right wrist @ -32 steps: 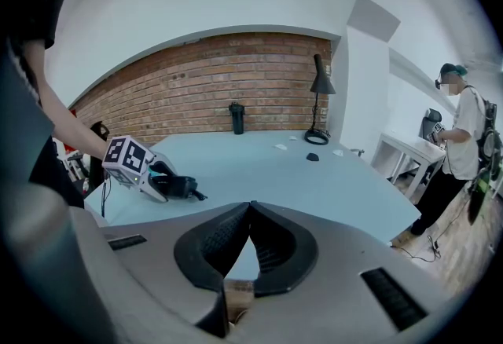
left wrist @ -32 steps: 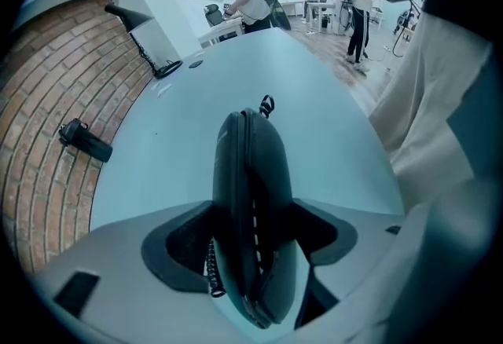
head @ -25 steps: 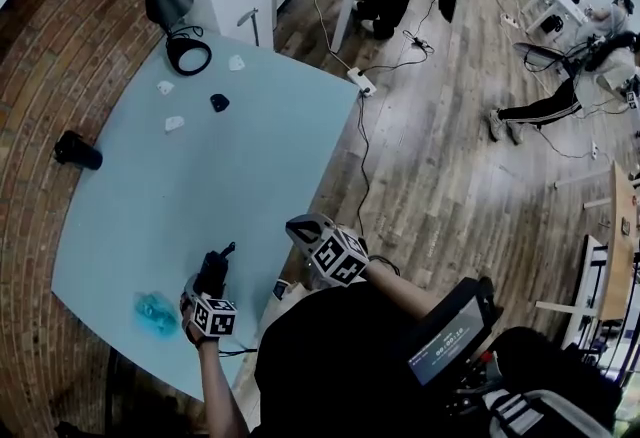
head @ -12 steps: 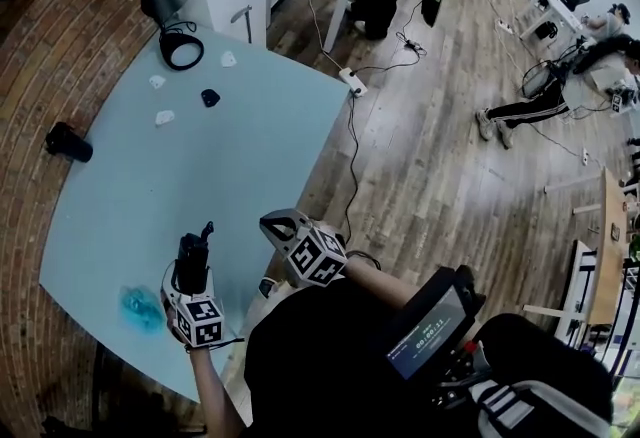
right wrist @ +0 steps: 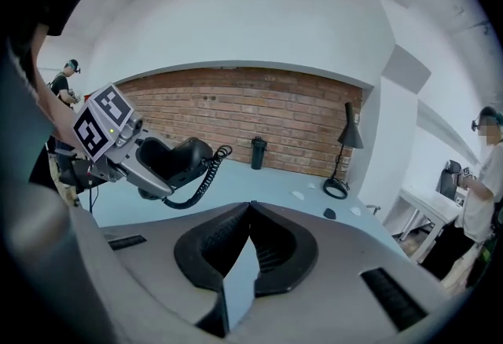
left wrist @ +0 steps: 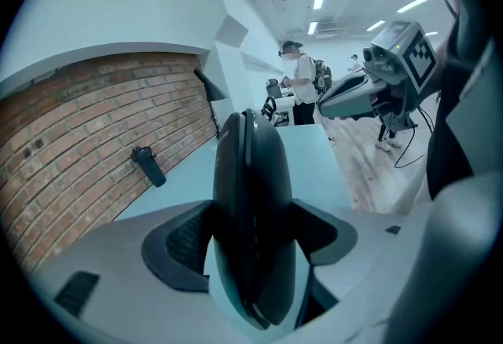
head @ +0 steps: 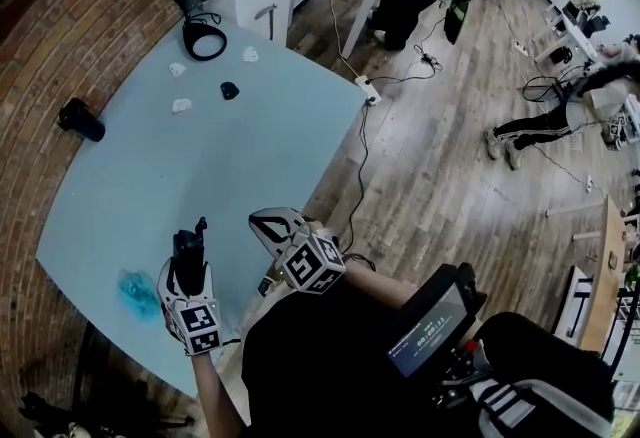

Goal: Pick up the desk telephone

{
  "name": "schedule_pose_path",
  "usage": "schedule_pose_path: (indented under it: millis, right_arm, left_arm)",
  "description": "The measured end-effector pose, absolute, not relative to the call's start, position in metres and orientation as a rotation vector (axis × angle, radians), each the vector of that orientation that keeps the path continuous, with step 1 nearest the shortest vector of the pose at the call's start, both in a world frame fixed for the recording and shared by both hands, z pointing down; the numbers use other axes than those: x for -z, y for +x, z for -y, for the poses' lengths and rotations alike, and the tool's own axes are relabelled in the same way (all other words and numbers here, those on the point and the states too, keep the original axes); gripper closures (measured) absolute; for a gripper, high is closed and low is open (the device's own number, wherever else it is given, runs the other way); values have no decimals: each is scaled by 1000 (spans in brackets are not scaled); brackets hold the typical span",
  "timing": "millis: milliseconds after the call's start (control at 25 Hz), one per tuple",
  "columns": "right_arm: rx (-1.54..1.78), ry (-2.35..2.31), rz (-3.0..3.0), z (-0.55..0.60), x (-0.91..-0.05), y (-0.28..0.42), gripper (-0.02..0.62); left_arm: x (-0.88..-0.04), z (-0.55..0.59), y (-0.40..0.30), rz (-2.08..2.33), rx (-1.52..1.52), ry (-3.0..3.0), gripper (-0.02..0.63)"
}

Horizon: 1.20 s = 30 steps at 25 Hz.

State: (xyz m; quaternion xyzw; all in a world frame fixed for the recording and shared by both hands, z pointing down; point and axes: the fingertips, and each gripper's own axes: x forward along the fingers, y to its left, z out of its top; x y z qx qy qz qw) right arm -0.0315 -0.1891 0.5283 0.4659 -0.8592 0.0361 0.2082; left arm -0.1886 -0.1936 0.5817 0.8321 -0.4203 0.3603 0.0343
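A black telephone handset (left wrist: 253,201) stands edge-on between the jaws of my left gripper (left wrist: 251,239), which is shut on it. In the head view this gripper (head: 189,248) hovers over the near part of the light blue table (head: 150,186), the handset (head: 186,246) pointing away from me. From the right gripper view I see the handset (right wrist: 174,161) in profile with its coiled cord (right wrist: 204,175) hanging below. My right gripper (right wrist: 248,213) is shut with nothing in it and sits just right of the left one (head: 262,220). No telephone base is in view.
A black desk lamp (head: 195,1) stands at the table's far corner, with a small black object (head: 229,90) and white scraps (head: 181,106) near it. A black bottle (head: 80,119) lies by the brick wall. A blue crumpled thing (head: 135,293) lies left of my left gripper. A power strip (head: 370,91) lies on the wooden floor.
The left gripper with the handset has shifted a little to the left and turned to point straighter ahead. The right gripper stays close beside it, still shut.
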Motion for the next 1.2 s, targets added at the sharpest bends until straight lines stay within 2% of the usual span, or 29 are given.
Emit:
schedule_pose_path:
  millis: [1200]
  right_arm:
    - [-103,819,2559,149,-558,-187,580]
  left_arm:
    - [-606,121,-268,1433,-983,2347,265]
